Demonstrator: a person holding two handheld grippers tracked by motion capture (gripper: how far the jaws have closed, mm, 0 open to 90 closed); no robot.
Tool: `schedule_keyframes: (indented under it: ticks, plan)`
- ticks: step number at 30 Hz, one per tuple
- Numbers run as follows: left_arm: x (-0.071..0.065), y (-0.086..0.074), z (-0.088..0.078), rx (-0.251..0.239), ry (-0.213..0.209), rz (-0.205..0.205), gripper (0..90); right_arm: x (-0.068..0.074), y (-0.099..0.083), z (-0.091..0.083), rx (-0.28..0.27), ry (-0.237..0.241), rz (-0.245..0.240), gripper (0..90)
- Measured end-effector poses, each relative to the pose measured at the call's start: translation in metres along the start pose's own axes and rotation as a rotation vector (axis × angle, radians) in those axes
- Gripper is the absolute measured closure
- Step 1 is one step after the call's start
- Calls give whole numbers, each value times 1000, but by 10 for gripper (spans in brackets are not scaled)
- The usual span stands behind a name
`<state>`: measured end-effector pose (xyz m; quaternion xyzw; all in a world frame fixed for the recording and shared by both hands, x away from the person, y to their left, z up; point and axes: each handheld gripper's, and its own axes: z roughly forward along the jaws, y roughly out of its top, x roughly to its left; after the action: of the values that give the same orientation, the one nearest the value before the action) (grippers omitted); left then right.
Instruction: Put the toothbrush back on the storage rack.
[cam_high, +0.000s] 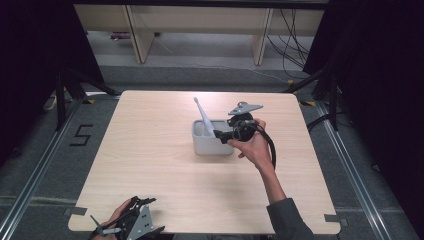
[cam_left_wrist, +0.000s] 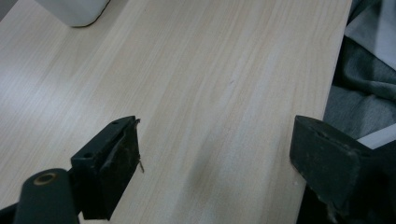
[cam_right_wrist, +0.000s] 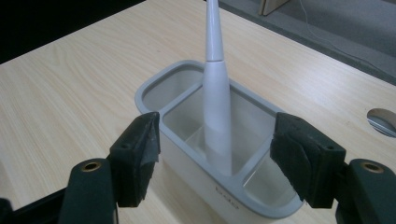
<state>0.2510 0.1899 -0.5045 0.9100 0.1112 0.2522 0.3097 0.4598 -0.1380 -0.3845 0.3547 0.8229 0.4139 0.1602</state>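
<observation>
White plastic toothbrush (cam_right_wrist: 217, 98) stands tilted in the middle compartment of a grey-rimmed holder (cam_right_wrist: 154, 88), which sits a little right of the desk (cam_high: 150, 165) centre, nearer the far edge than the near one. Right tool (cam_right_wrist: 215, 158) is wide open, nothing gripped: its 2 jaws flank the holder's near end with the toothbrush handle standing free between and beyond them, pads not pressing on anything. Left tool (cam_left_wrist: 210, 163) is also wide open and empty, parked at the near left corner of the desk. Risks: right jaws sit very close to the holder wall, so a sideways pull-back could clip the rim and drag or tip the light holder; the toothbrush only leans on the compartment edge, so a knock could swing it over or out. Judged, not seen. Hard to read: brush head is cut off at the top of the right gripper view and small in the high view; the handle's foot is blurred through the translucent wall; whether the left jaw touches the holder wall I cannot tell; compartment count looks like 3, the nearest partly hidden.
</observation>
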Motion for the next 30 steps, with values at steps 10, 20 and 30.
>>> schedule_keyframes:
  ticks: [10, 20, 30]
  plan:
    - [-2, 0, 1, -17, -1, -10, 156, -2, -7, -14, -15, -7, -25, 331]
    - [-1, 0, 1, -8, -4, 2, 156, 2, -15, -22, -33, -5, -22, 313]
    - [-2, 0, 1, -2, 6, 10, 155, 8, -28, -26, -62, 1, -21, 277]
